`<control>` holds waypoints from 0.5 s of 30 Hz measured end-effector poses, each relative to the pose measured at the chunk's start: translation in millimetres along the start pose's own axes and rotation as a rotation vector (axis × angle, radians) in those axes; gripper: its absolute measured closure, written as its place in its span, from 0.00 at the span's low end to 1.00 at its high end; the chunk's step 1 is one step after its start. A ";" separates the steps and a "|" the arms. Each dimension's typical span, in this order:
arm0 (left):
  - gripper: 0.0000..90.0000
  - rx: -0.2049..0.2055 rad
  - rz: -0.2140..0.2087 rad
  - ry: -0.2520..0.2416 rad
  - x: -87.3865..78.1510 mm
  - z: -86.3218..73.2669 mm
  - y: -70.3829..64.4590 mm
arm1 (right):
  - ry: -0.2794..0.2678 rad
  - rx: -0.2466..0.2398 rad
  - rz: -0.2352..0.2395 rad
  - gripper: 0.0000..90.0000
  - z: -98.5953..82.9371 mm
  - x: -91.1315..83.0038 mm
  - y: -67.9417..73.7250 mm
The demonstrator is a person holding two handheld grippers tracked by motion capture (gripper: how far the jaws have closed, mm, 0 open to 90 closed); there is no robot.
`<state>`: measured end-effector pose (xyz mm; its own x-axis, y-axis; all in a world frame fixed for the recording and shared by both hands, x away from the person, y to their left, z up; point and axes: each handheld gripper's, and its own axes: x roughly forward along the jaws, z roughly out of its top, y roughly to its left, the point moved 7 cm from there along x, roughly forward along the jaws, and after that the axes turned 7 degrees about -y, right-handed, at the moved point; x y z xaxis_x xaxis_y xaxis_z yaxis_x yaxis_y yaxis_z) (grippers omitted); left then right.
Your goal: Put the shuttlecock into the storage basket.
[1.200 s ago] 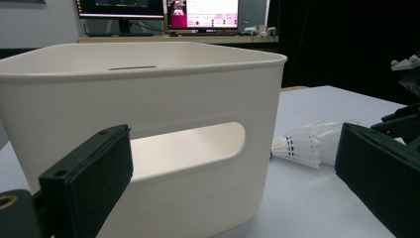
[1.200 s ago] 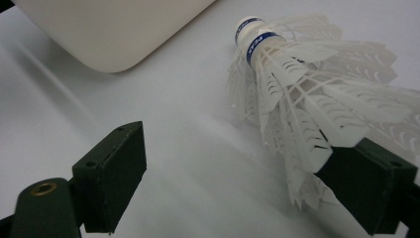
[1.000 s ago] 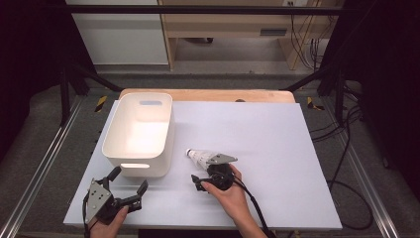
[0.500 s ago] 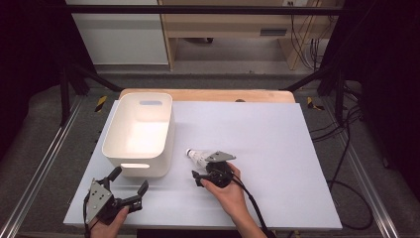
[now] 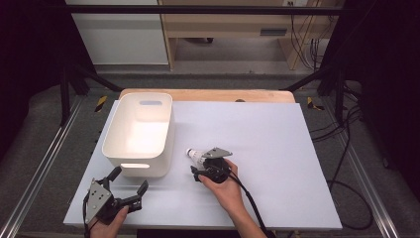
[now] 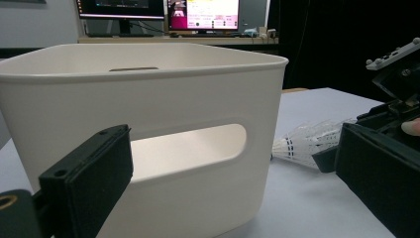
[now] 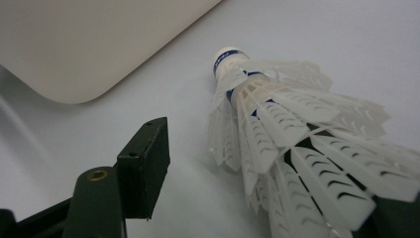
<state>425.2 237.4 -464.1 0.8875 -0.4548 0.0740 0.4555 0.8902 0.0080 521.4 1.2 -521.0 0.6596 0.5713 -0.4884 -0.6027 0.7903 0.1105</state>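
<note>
Clearly the shuttlecock [image 7: 277, 144] is feather-light and fragile: its white feather skirt would crush under a hard squeeze, so the firm cork tip [image 7: 229, 57] or the skirt's base looks the safer hold. It lies on the white table [image 5: 277, 144] just right of the white bin [image 5: 140, 130], cork pointing toward it. The right gripper [image 5: 205, 168] is open around the skirt, not yet clamped. The left gripper [image 5: 125, 187] hovers open near the bin's near wall, whose rim stands between shuttlecock and bin interior.

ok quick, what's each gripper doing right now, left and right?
Left gripper: open, holding nothing, facing the white bin.
Right gripper: open around the shuttlecock, not clamped.
</note>
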 end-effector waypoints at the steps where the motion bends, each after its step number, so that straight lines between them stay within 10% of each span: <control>1: 0.02 0.001 -0.001 0.001 0.0 0.0 -0.1 | 0.001 -0.001 -0.002 0.38 0.6 1.0 0.2; 15: 0.02 0.002 -0.003 0.002 0.2 -0.1 -0.5 | 0.009 -0.022 -0.059 0.55 3.2 7.4 -7.7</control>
<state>425.2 236.8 -464.3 0.8862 -0.4577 0.0717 0.4582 0.8888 0.0103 532.3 0.1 -522.7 0.6902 0.5222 -0.5009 -0.5730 0.8172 0.0624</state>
